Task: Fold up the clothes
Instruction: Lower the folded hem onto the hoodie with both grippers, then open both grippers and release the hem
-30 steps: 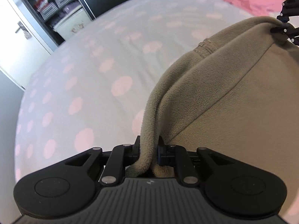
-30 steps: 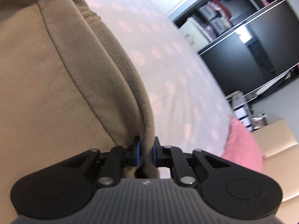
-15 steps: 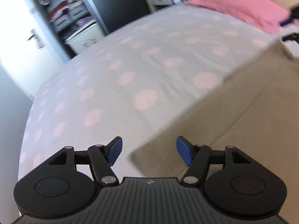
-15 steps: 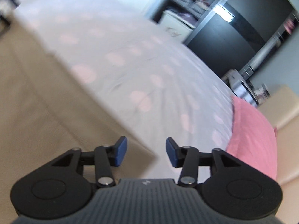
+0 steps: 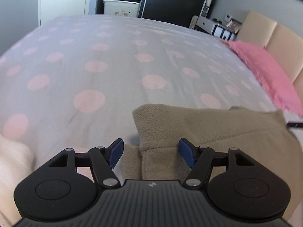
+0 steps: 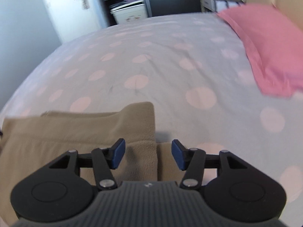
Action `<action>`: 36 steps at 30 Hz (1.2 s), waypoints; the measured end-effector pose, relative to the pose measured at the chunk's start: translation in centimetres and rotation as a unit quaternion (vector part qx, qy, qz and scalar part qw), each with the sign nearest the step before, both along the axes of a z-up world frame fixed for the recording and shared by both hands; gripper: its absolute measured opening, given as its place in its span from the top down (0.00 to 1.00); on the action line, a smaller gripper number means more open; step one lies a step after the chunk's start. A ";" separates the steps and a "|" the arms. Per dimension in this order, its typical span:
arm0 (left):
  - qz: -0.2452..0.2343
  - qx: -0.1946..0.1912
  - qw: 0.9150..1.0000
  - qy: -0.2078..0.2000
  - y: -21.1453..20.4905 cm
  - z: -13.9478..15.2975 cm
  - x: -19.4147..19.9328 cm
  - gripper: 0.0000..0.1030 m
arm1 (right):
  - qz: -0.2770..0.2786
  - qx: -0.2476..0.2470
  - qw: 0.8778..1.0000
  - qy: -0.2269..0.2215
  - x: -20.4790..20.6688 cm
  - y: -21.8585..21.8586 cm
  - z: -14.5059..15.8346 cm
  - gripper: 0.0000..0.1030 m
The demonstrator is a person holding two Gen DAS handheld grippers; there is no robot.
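A beige fleece garment (image 5: 217,130) lies folded flat on the bed, its far fold edge running left to right; it shows again in the right wrist view (image 6: 81,130). My left gripper (image 5: 151,154) hovers open just above the garment's left corner, blue pads apart, holding nothing. My right gripper (image 6: 148,155) hovers open over the garment's right corner, nothing between its pads either. The near part of the garment is hidden under both gripper bodies.
The bed (image 5: 94,66) has a grey cover with pink dots. A pink pillow (image 5: 269,71) lies at the right by a beige headboard (image 5: 274,32). Something pale pink (image 5: 11,160) sits at the left edge. Beyond the bed stand a white door (image 6: 62,5), shelves and a storage box (image 5: 121,7).
Both grippers were shut on the raised garment a second ago. They let go, the fleece dropped flat onto the bed, and both grippers drew back over its near corners.
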State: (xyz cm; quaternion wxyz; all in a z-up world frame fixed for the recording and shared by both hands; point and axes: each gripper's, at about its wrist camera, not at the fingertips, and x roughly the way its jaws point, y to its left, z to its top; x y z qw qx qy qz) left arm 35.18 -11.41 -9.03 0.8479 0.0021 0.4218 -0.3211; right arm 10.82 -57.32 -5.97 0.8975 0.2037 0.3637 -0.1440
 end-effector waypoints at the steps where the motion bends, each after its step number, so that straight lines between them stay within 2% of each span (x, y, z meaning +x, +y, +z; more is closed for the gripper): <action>1: 0.007 -0.011 1.000 0.007 0.1 -0.4 0.3 0.57 | -0.010 0.022 1.000 -0.008 0.2 -0.4 -0.7 0.48; 2: 0.013 -0.019 1.000 0.012 0.1 -0.7 0.6 0.64 | -0.013 0.042 0.999 -0.019 0.2 -0.5 -1.2 0.54; 3: 0.019 -0.028 0.999 0.017 0.1 -1.0 0.8 0.66 | -0.014 0.049 0.998 -0.029 0.2 -0.5 -1.5 0.63; 4: 0.020 -0.033 0.999 0.014 0.1 -1.1 0.8 0.72 | -0.015 0.054 0.998 -0.038 0.1 -0.3 -1.5 0.69; 6: 0.016 -0.037 0.999 0.000 -0.2 -0.9 0.5 0.78 | -0.021 0.039 0.997 -0.057 -0.8 0.3 -0.2 0.79; 8: 0.012 -0.037 0.999 -0.015 -0.6 -0.1 0.1 0.83 | -0.026 0.024 0.997 -0.075 -1.6 0.9 1.1 0.84; 11: 0.010 -0.036 0.999 -0.033 -1.2 1.9 -0.2 0.85 | -0.035 0.002 0.994 -0.103 -2.9 1.8 3.1 0.86; 14: 0.009 -0.034 0.998 -0.047 -1.9 3.7 -0.4 0.85 | -0.044 -0.019 0.991 -0.122 -4.1 2.3 5.8 0.86; 16: 0.015 -0.029 0.999 -0.042 -2.5 3.2 0.0 0.85 | -0.055 -0.029 0.991 -0.117 -4.2 2.1 6.2 0.86; 20: 0.029 0.003 0.999 -0.025 -4.0 0.3 0.9 0.85 | -0.084 -0.023 0.994 -0.068 -2.8 1.4 3.1 0.86; 22: 0.033 0.019 0.999 -0.018 -4.2 -1.7 1.4 0.84 | -0.092 -0.013 0.994 -0.050 -1.9 1.1 0.5 0.86; 25: 0.036 0.026 0.999 -0.008 -4.2 -3.7 2.0 0.81 | -0.099 0.008 0.995 -0.031 -0.8 0.5 -2.8 0.85; 28: 0.036 0.038 0.999 -0.006 -4.6 -4.6 2.3 0.78 | -0.101 0.036 0.994 -0.020 -0.2 -0.4 -4.9 0.83; 30: 0.039 0.045 0.998 -0.005 -4.7 -4.4 2.2 0.76 | -0.098 0.028 0.995 -0.013 0.2 -0.3 -5.2 0.82; 33: 0.045 0.046 0.998 -0.019 -4.2 -3.1 1.3 0.69 | -0.091 0.009 0.996 0.001 0.6 0.1 -4.2 0.77; 34: 0.048 0.042 0.998 -0.026 -3.6 -2.4 0.9 0.58 | -0.090 0.005 0.996 0.000 0.3 0.1 -3.6 0.70; 35: 0.054 0.043 0.997 -0.031 -3.0 -1.7 0.4 0.52 | -0.092 0.003 0.996 -0.001 -0.3 0.0 -3.0 0.65; 36: 0.058 0.045 0.997 -0.029 -2.3 -1.2 -0.1 0.43 | -0.094 0.001 0.996 -0.002 -1.0 0.0 -2.4 0.52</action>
